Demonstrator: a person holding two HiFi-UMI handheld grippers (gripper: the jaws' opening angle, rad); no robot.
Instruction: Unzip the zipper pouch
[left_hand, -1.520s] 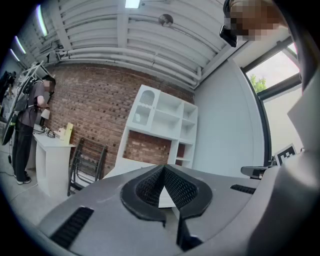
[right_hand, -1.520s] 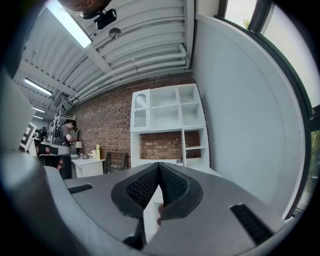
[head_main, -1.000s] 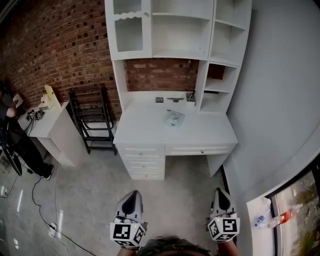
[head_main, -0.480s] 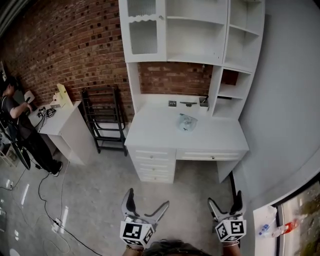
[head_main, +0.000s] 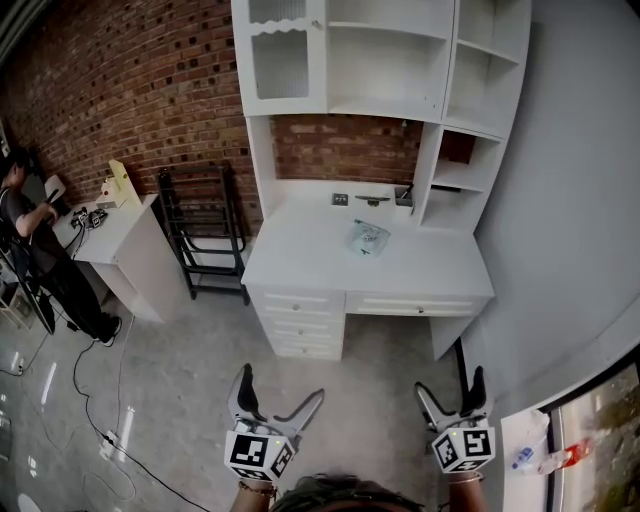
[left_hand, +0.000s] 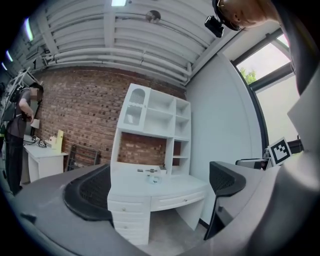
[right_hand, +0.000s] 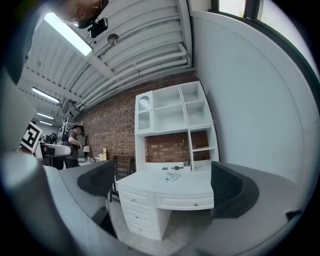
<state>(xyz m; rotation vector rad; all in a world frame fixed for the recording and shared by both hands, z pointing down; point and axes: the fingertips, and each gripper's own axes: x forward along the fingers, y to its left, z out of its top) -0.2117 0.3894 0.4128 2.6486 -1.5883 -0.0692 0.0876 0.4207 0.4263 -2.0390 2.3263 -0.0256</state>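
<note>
The zipper pouch, small, pale and translucent, lies on top of the white desk, well ahead of both grippers. It also shows far off in the left gripper view as the pouch and in the right gripper view as the pouch. My left gripper is at the bottom of the head view over the floor. Its jaws have just been opening and nothing is between them. My right gripper is beside it, also just opened wide and empty. Both point level at the desk.
The desk has a tall white hutch and drawers. A black folding rack leans on the brick wall. A person stands at a small white table. Cables trail on the floor. A grey wall is on the right.
Both grippers went from shut to wide open. The head view swung slightly, so the desk shifted a little to the right in the picture.
</note>
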